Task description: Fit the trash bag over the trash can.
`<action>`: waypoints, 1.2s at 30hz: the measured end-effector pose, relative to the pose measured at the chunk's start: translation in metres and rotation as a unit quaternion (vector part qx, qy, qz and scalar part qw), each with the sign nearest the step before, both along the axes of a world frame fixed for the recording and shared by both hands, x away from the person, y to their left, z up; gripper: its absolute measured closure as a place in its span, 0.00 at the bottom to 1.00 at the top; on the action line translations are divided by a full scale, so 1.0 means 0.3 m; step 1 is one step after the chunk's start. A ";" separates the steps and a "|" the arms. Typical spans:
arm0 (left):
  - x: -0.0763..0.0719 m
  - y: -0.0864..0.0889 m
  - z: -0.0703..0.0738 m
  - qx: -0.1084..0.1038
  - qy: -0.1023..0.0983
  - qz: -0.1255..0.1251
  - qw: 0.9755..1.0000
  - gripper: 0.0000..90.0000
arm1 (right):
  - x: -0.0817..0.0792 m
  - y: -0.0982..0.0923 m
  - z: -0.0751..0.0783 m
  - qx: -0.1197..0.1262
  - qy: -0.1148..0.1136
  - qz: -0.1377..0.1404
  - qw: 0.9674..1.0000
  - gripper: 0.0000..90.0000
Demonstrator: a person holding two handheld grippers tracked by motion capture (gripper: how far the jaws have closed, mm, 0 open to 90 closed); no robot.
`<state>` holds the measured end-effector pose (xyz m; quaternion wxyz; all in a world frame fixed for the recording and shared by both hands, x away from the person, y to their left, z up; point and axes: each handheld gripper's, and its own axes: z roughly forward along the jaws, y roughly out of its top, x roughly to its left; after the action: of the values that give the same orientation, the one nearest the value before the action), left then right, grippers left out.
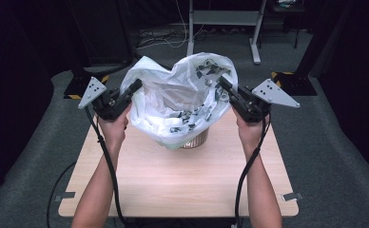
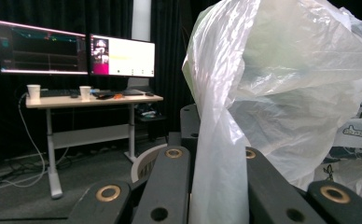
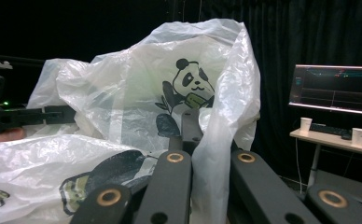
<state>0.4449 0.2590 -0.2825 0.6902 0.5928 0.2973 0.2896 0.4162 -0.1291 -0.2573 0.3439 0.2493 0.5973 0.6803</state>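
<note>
Bag (image 1: 173, 102) is hanging over the far middle of the table (image 1: 173, 185), stretched wide between my two grippers, mouth gaping up at the camera. It's thin white plastic with panda prints on it. My left gripper (image 1: 136, 87) is pinching the bag's left edge, and in the left gripper view I'm seeing the film bunched up and squeezed right between the jaws. My right gripper (image 1: 222, 82) is doing the same on the right edge, jaws pressed together on a fold of plastic, with the panda print sitting just past them in the right gripper view. Both hands are holding at about the same height on either side. Under the bag something round and ribbed, a basket (image 1: 195, 139) I think, is poking out and sitting on the table, with the bag's bottom draping over it. I can't tell whether the bag is still touching it inside.
</note>
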 end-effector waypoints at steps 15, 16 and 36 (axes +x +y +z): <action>0.099 -0.007 0.048 -0.018 0.023 -0.012 0.999 0.99 | 0.056 -0.003 0.055 0.025 0.009 0.008 1.000 1.00; 0.104 -0.007 0.050 -0.017 0.024 -0.013 0.999 0.99 | 0.063 -0.002 0.060 0.026 0.009 0.008 1.000 1.00; 0.167 -0.038 0.116 -0.019 0.020 -0.004 1.000 0.99 | 0.114 0.005 0.095 0.035 0.007 -0.001 0.999 1.00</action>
<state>0.4950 0.2476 -0.2477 0.6966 0.5863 0.3139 0.2693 0.4504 -0.1276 -0.2289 0.3315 0.2671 0.5754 0.6983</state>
